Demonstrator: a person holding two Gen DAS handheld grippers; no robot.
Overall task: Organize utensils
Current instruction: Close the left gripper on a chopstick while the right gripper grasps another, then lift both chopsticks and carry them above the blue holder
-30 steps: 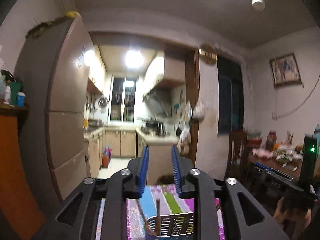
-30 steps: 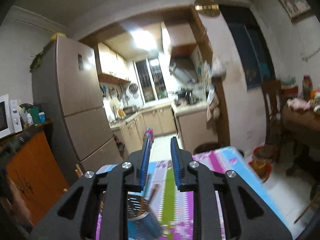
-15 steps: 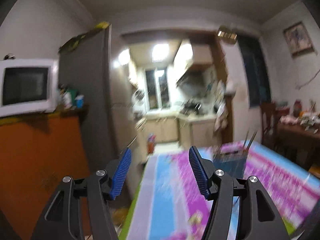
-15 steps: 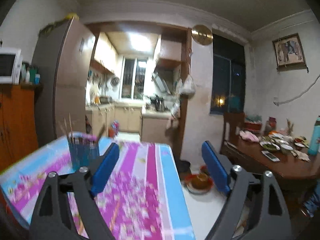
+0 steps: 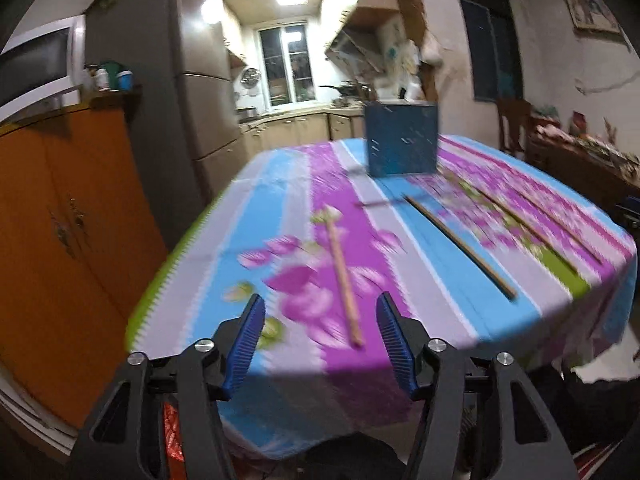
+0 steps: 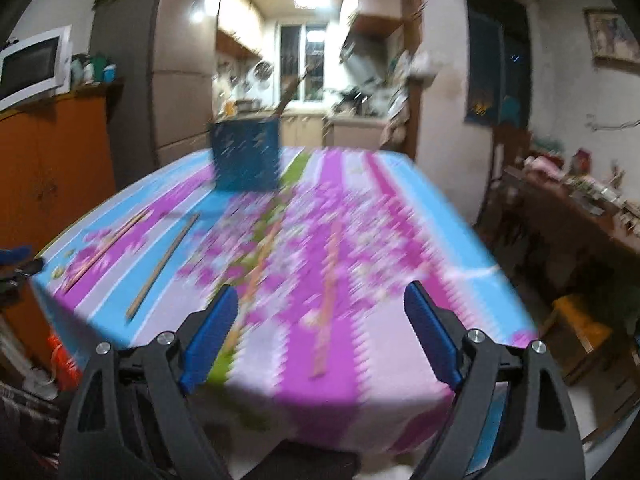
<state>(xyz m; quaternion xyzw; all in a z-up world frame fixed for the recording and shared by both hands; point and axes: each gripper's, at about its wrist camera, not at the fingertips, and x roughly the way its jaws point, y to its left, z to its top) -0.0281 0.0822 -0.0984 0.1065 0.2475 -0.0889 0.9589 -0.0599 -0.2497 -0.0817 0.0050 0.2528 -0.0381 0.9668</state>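
Striped floral cloth covers the table (image 5: 280, 184), with a kitchen behind and an orange cabinet (image 5: 60, 220) to the left. Far down the cloth stands the blue utensil holder (image 5: 402, 140); it already seems to hold a stick or two. At least three chopsticks lie loose nearer us: a pale chopstick (image 5: 344, 276) just ahead of the left gripper (image 5: 320, 332), a dark chopstick (image 5: 460, 242) to its right, another beyond. Most sorting looks undone. Both tools hang empty, jaws closing slightly; the right gripper (image 6: 322, 332) gapes wider, another pale stick (image 6: 326, 308) lying just past it
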